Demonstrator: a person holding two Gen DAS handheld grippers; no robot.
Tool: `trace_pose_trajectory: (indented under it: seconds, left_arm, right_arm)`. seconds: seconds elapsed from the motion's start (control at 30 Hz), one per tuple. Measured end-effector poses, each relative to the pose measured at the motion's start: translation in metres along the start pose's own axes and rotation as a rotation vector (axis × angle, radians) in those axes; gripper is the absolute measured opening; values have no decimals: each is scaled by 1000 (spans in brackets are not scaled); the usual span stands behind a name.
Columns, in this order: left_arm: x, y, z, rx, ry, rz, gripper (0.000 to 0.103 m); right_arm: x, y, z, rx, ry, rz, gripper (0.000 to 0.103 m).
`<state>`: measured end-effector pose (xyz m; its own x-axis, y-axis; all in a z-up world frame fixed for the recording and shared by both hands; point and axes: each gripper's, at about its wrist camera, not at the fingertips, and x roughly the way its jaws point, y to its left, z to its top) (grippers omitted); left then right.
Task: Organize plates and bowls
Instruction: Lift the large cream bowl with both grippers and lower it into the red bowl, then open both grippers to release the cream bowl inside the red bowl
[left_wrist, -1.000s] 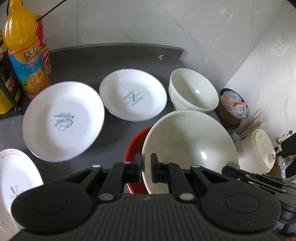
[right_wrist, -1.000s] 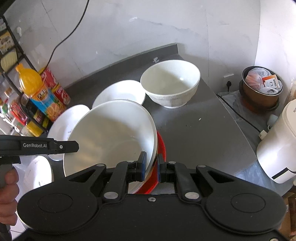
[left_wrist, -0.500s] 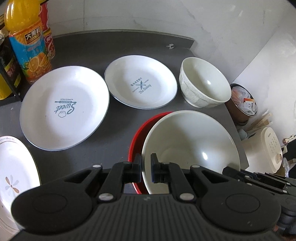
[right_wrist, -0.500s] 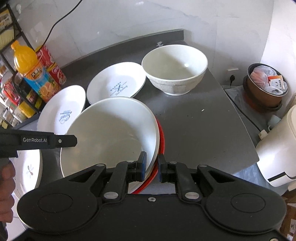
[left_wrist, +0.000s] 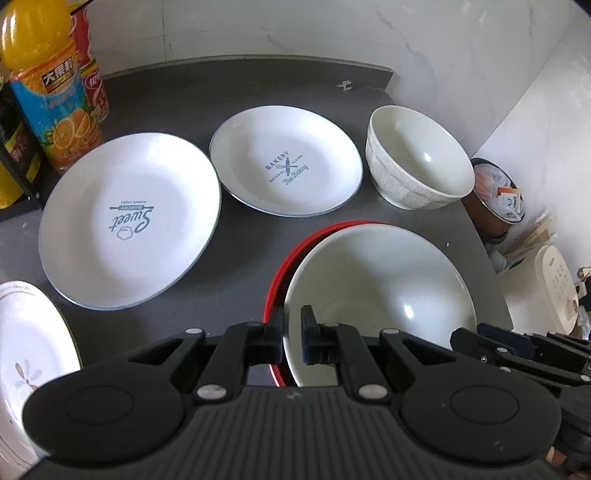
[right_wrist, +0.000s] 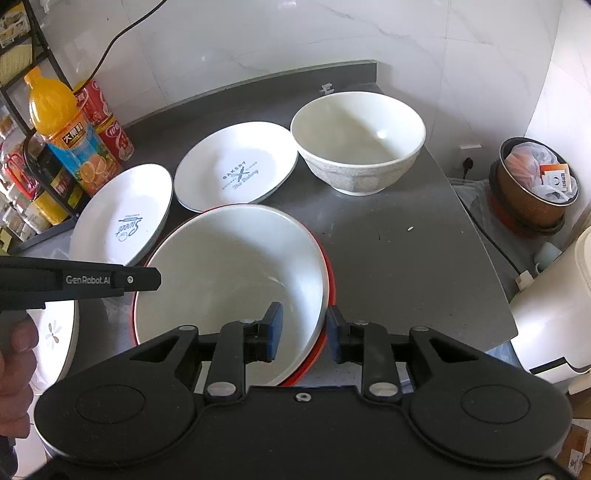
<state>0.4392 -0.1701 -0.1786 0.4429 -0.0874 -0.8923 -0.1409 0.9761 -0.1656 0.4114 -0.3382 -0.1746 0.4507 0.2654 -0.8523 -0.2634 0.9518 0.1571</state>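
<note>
The left gripper (left_wrist: 292, 334) is clamped on the near-left rim of the wide white bowl (left_wrist: 380, 291), its two fingers pinched close with the rim between them. The right gripper (right_wrist: 303, 334) stands with its fingers apart, one inside and one outside the near-right rim of that same bowl (right_wrist: 229, 273); whether the pads touch the rim cannot be told. The wide white bowl sits nested in a red bowl (left_wrist: 275, 291), whose rim shows as a thin crescent along the white bowl's left side in the left wrist view and along its right side (right_wrist: 330, 284) in the right wrist view.

All places below are taken from the wide white bowl, on the grey counter (left_wrist: 236, 254). Just behind it lies the "Bakery" plate (left_wrist: 286, 171), and behind and to the right stands a deep speckled bowl (left_wrist: 419, 158), upright and apart from the plate in the left wrist view. To the left lies the larger "Sweet" plate (left_wrist: 129, 219), its edge very near the "Bakery" plate. Nearer the camera and further left is a flower-print plate (left_wrist: 31, 354), partly cut off by the frame. Far left behind the "Sweet" plate stand an orange juice bottle (left_wrist: 48, 85) and red cans (left_wrist: 92, 81). To the right, off the counter's edge, sit a brown bin (right_wrist: 533, 188) with rubbish in it and a white appliance (right_wrist: 554, 302). A hand (right_wrist: 14, 365) shows at the left edge of the right wrist view, holding the left gripper's handle
</note>
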Motion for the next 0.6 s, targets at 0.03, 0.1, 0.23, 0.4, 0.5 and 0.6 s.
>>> trace_pose_trajectory:
  seconds: [0.03, 0.1, 0.23, 0.4, 0.5, 0.6]
  left_arm:
    - [0, 0, 1, 1, 5, 2, 8]
    - [0, 0, 5, -6, 18, 5, 9]
    - [-12, -6, 13, 27, -23, 26, 18]
    - [-20, -12, 26, 34, -56, 28, 43]
    - [-20, -16, 35, 36, -77, 32, 50]
    - [-17, -22, 44, 38, -88, 41, 53]
  right_arm:
    - [-1, -1, 1, 8, -3, 6, 27]
    - [-5, -6, 2, 32, -20, 18, 27]
    - [-12, -16, 10, 68, -55, 15, 28]
    - [-13, -30, 20, 117, -82, 22, 33]
    - [-13, -41, 26, 147, -107, 12, 47]
    - [-12, -52, 34, 157, -124, 7, 50]
